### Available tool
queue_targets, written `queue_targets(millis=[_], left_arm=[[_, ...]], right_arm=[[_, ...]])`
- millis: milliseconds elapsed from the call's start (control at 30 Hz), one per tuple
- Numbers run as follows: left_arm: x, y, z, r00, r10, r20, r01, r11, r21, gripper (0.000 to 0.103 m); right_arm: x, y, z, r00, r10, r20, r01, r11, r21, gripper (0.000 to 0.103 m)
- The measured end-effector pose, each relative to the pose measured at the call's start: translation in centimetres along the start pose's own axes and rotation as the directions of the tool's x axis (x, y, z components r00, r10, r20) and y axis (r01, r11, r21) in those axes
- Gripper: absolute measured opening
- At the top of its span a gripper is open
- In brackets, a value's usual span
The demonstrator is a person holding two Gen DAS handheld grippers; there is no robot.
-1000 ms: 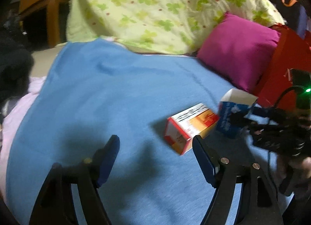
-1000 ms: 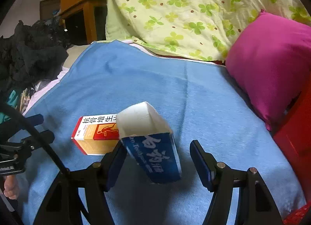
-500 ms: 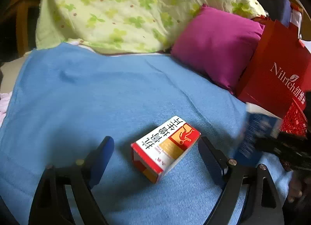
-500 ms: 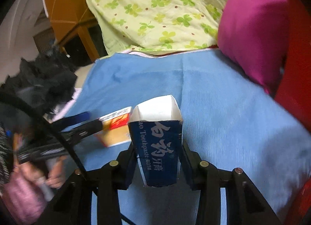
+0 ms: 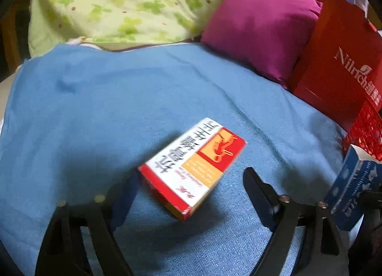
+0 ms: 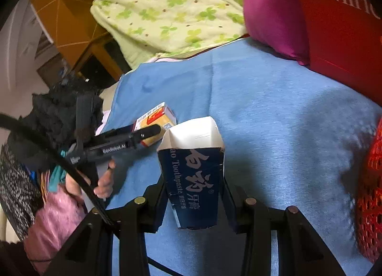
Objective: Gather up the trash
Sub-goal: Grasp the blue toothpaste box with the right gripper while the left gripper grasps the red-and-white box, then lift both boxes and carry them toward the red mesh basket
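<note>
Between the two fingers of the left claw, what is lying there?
In the left wrist view, the red and white box lies on the blue blanket between the left claw fingers.

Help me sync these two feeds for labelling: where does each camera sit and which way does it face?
Left wrist: on the left gripper, facing along its open fingers at the red-and-white box on the blue blanket.
Right wrist: on the right gripper, facing along fingers shut on the blue toothpaste box; the left gripper shows at left.
Shared: both boxes, blanket, magenta pillow, red bag.
</note>
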State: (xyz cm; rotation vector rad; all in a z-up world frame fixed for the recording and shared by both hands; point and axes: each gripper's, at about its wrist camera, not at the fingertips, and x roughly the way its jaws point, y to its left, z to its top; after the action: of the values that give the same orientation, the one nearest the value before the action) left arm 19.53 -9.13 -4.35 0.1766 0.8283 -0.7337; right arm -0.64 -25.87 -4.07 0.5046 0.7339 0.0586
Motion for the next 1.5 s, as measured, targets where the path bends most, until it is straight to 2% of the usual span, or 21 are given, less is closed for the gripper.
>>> queue_targets(millis=[33, 67, 300, 400, 500, 600, 667, 867, 967, 1067, 1233, 1500], left_arm=[[0.1, 0.4, 0.0, 1.0, 0.002, -0.006, -0.002, 1.0, -0.032, 0.062], [0.3, 0.7, 0.0, 1.0, 0.006, -0.02, -0.007, 0.999, -0.051, 0.056], [-1.3, -0.2, -0.4, 0.999, 0.035, -0.003, -0.035, 0.997, -0.076, 0.055], [-3.5, -1.1, -0.4, 0.999, 0.049, 0.023, -0.047, 0.996, -0.078, 0.055], [-6.9, -2.3, -1.0, 0.994, 0.095, 0.056, -0.09, 0.992, -0.083, 0.055], [-10.0, -3.8, -1.5, 0.979, 0.182, 0.094, -0.177, 0.982, -0.064, 0.055], [-12.8, -5.4, -2.2, 0.955, 0.26, 0.14, -0.253, 0.965, -0.067, 0.055], [-19.9, -8.5, -5.9, 0.92, 0.338, 0.197, -0.3, 0.933, -0.198, 0.055], [-22.4, -10.2, -7.0, 0.894, 0.408, 0.186, -0.369, 0.905, -0.213, 0.055], [-24.6, -11.8, -7.4, 0.867, 0.452, 0.209, -0.411, 0.886, -0.213, 0.055], [-27.4, -14.4, -7.6, 0.836, 0.494, 0.241, -0.452, 0.867, -0.211, 0.055], [-30.1, -18.4, -8.6, 0.814, 0.503, 0.291, -0.472, 0.864, -0.172, 0.055]], right_arm=[[-0.1, 0.3, 0.0, 1.0, 0.0, 0.001, 0.0, 1.0, -0.006, 0.043], [-0.3, 0.7, -0.2, 1.0, -0.002, 0.001, 0.002, 1.0, -0.016, 0.043], [-2.5, 2.2, -0.7, 0.999, -0.03, 0.035, 0.032, 0.997, -0.066, 0.043], [-4.0, 2.7, -0.6, 0.998, -0.029, 0.063, 0.034, 0.996, -0.08, 0.043], [-5.7, 3.3, -0.7, 0.995, -0.018, 0.094, 0.026, 0.995, -0.092, 0.043], [-7.3, 3.8, -0.8, 0.993, 0.002, 0.121, 0.009, 0.996, -0.094, 0.043], [-8.6, 4.2, -1.0, 0.99, 0.014, 0.137, -0.001, 0.995, -0.099, 0.043], [-12.3, 5.2, -1.3, 0.982, 0.047, 0.182, -0.025, 0.993, -0.119, 0.044], [-14.2, 6.0, -1.5, 0.976, 0.069, 0.206, -0.043, 0.991, -0.13, 0.043], [-16.0, 6.8, -2.0, 0.967, 0.093, 0.238, -0.059, 0.987, -0.147, 0.043], [-18.9, 8.0, -2.9, 0.953, 0.104, 0.284, -0.053, 0.982, -0.183, 0.043], [-22.8, 8.3, -4.0, 0.931, 0.151, 0.333, -0.091, 0.977, -0.191, 0.044]])
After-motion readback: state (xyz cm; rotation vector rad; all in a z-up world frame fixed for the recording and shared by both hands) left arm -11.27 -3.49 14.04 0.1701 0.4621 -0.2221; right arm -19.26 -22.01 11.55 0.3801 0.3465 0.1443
